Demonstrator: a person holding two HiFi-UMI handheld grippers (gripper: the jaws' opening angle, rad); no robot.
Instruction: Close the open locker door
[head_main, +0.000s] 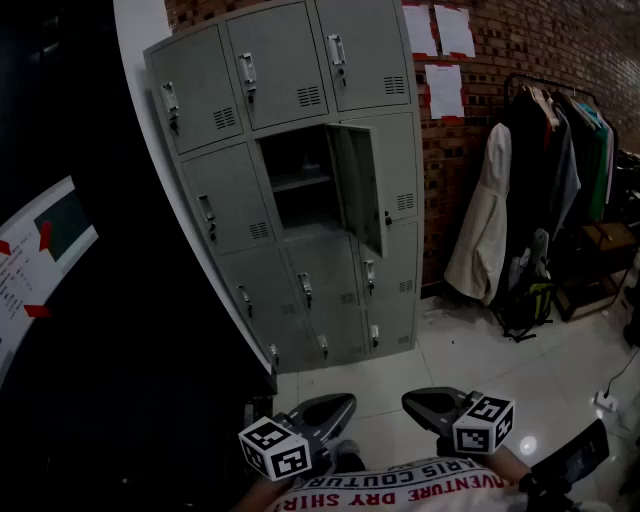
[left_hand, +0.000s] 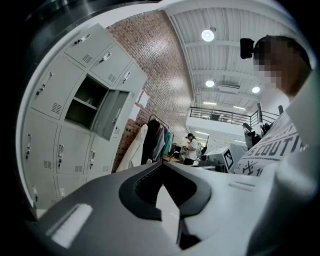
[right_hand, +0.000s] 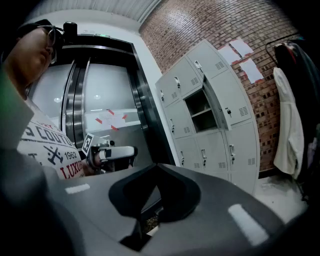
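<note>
The grey locker cabinet (head_main: 215, 200) stands against the brick wall, a few steps ahead. Its middle compartment (head_main: 295, 180) is open, and the open door (head_main: 358, 185) swings out to the right. A shelf shows inside. The same open door (left_hand: 110, 112) shows at the left of the left gripper view and the open door (right_hand: 214, 102) at upper right of the right gripper view. My left gripper (head_main: 335, 405) (left_hand: 161, 164) and right gripper (head_main: 420, 400) (right_hand: 157, 166) are held low by my chest, far from the lockers. Both are shut and hold nothing.
A clothes rack (head_main: 550, 140) with dark garments and a white coat (head_main: 480, 220) stands right of the lockers, with a bag (head_main: 525, 300) on the floor below. Papers (head_main: 445, 60) hang on the brick wall. A dark pillar (head_main: 120, 300) fills the left. Far off stands a person (left_hand: 191, 148).
</note>
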